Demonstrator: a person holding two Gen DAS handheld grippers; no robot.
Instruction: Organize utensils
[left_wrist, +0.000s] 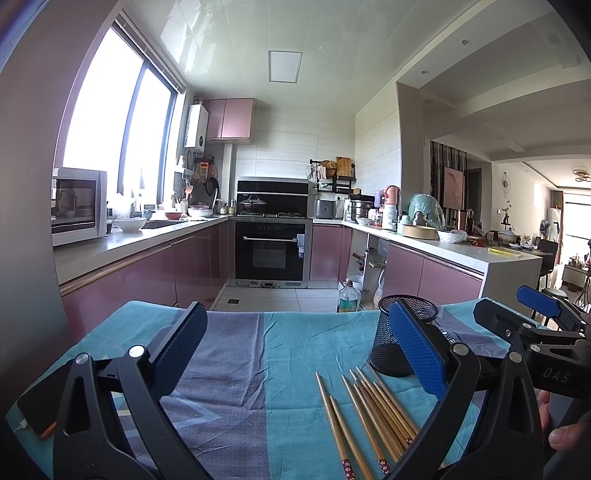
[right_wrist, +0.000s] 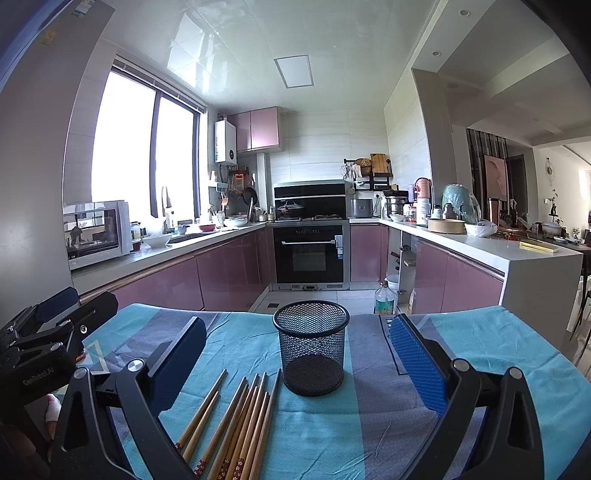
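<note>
Left gripper (left_wrist: 295, 354) and right gripper (right_wrist: 299, 362) both spread wide, empty. Right wrist shows whole mesh cup (right_wrist: 311, 354); chopsticks (right_wrist: 236, 421) at 7 o'clock of it. Left wrist half-hides cup.

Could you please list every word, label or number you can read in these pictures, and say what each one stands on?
"DAS": on the black body of the right claw.
"GenRobot.AI", blurred: on the body of the left claw.
"LOVE", partly hidden: on the cloth behind the mesh cup.
Oven stickers and bottle label: too small.

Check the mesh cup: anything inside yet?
The mesh cup looks empty: only its dark base shows through the mesh. The chopsticks lie on the cloth beside it.
</note>
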